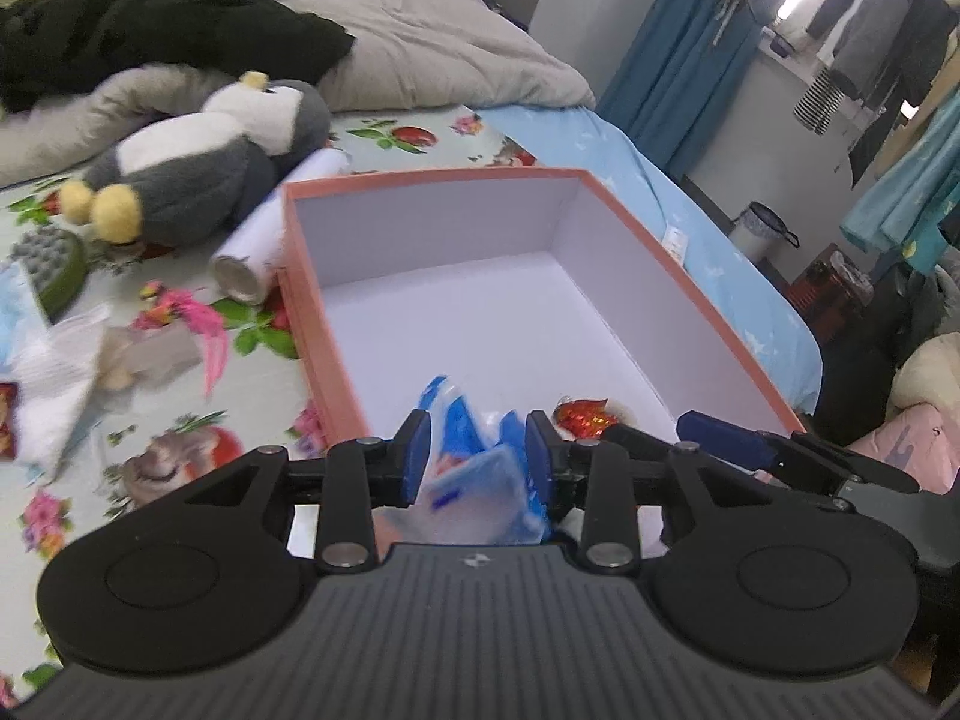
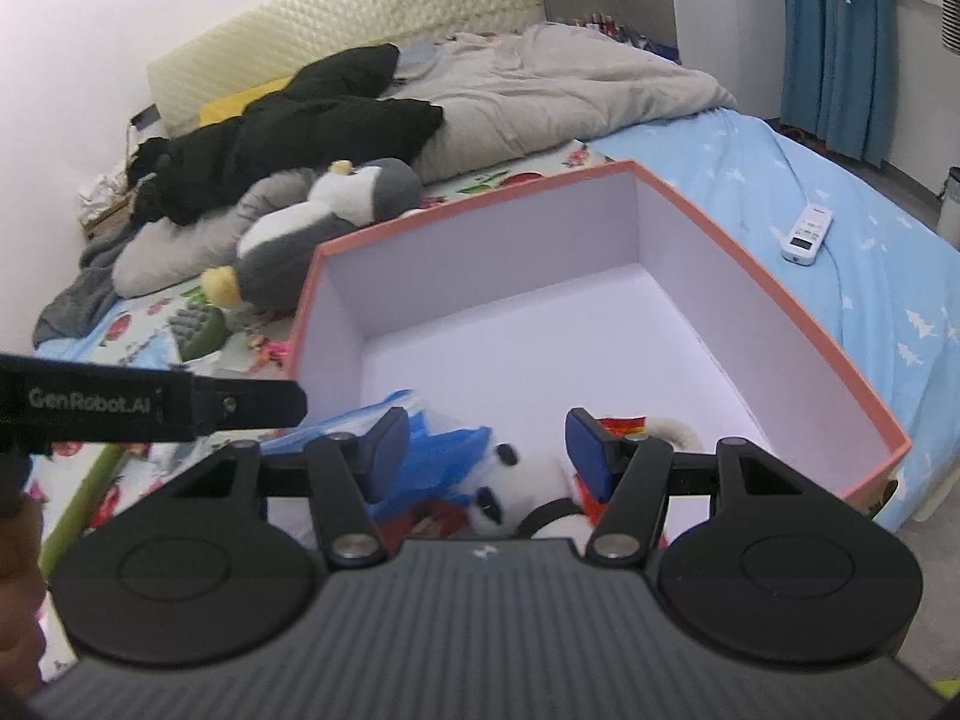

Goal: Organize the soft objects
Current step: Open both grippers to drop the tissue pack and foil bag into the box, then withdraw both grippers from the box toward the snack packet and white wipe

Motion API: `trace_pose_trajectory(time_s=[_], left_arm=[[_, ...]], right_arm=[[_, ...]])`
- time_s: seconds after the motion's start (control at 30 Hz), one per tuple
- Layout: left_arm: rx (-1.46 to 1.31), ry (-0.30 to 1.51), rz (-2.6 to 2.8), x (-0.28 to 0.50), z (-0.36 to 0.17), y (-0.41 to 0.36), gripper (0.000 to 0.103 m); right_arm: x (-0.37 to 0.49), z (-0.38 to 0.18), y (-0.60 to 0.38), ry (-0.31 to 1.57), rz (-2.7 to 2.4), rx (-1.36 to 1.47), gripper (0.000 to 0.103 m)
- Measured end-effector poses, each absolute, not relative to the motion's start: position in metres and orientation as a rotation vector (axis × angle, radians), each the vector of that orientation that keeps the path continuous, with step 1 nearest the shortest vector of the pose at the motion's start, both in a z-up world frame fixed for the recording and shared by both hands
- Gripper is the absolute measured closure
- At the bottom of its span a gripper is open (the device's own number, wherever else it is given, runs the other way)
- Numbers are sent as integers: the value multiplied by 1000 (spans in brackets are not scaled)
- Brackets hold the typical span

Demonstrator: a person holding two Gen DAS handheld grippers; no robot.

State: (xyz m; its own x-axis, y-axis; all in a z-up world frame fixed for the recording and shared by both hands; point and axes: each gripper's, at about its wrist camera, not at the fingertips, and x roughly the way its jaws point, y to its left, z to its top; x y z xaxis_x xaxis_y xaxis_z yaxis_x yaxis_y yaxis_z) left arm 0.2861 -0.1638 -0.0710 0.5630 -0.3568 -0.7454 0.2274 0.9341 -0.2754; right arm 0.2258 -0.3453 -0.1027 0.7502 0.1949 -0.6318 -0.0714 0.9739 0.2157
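An open pink box with white inside (image 1: 672,276) (image 2: 780,312) stands on the bed. My left gripper (image 1: 477,450) is shut on a blue and white tissue pack (image 1: 480,480) at the box's near end. A red shiny item (image 1: 585,417) lies in the box beside it. My right gripper (image 2: 486,444) is open over the box's near end, above a small white panda plush (image 2: 516,492) and the blue pack (image 2: 444,450). The right gripper's finger shows in the left wrist view (image 1: 732,441). A grey and white penguin plush (image 1: 204,162) (image 2: 312,228) lies left of the box.
A paper roll (image 1: 270,234), a grey-green sponge (image 1: 51,267) (image 2: 198,324), white cloth (image 1: 48,384) and a pink toy (image 1: 192,318) lie left of the box. Black clothes (image 2: 288,126) and a grey quilt (image 2: 540,84) lie behind. A remote (image 2: 807,234) lies on the blue sheet.
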Motion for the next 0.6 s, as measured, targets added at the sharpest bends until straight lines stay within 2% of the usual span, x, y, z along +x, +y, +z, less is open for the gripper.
trace_pose_trajectory(time_s=[0.6], left_arm=[[-280, 848, 122, 176, -27, -7, 63]], right_arm=[[219, -86, -295, 686, 356, 139, 43]])
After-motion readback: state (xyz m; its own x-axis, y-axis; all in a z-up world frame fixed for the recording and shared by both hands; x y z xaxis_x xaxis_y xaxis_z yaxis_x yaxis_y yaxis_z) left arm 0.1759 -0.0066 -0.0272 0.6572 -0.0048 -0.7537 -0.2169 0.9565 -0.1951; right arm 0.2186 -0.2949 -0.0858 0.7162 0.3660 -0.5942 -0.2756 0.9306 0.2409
